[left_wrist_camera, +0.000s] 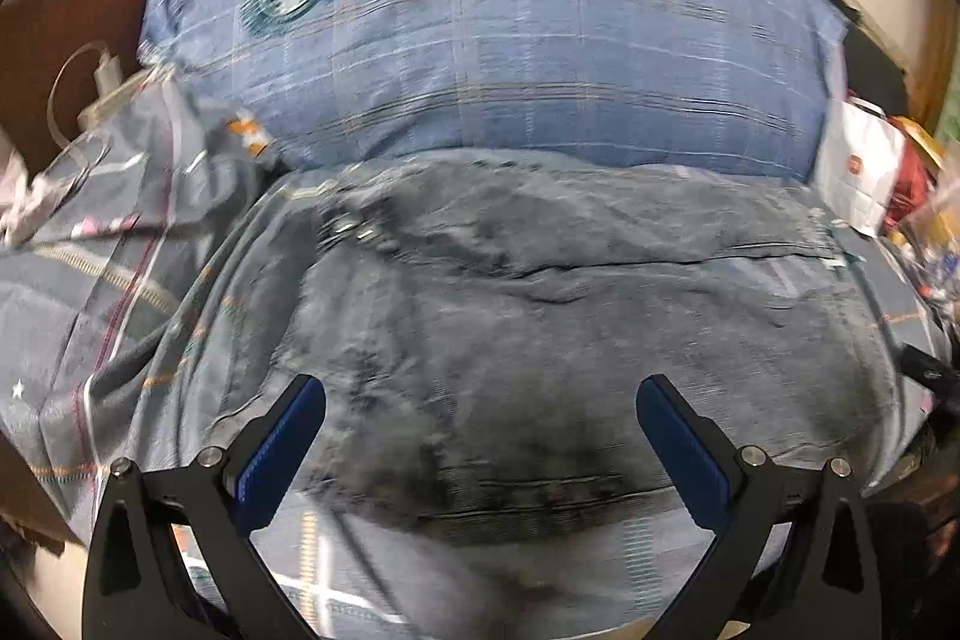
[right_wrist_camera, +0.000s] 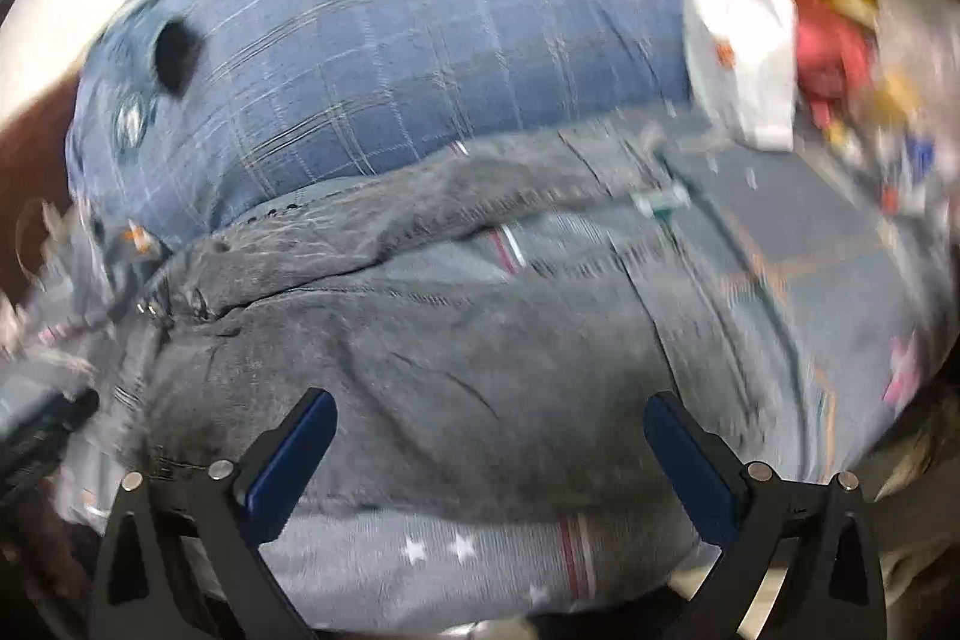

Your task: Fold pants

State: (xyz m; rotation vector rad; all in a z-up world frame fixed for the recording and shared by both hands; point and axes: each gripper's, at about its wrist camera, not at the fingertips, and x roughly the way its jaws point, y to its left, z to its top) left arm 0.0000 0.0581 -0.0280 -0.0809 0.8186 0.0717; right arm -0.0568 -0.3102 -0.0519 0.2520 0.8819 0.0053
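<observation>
Left gripper [left_wrist_camera: 480,400]: jaws spread wide, holding nothing; grey pants [left_wrist_camera: 540,328] spread flat just beyond its fingertips, on a patterned grey bedsheet [left_wrist_camera: 90,292]; blue plaid pillow [left_wrist_camera: 510,40] farther ahead; white bag [left_wrist_camera: 858,160] to its far right; right gripper [right_wrist_camera: 489,412]: equally wide, empty, above the pants [right_wrist_camera: 420,352]; views blurred.

The left gripper [left_wrist_camera: 480,403] has a black frame with two angled arms, silver round screws near the joints, and blue ribbed pads [left_wrist_camera: 282,445] inside the jaws. The right gripper [right_wrist_camera: 489,418] looks the same (black, blue, silver).
</observation>
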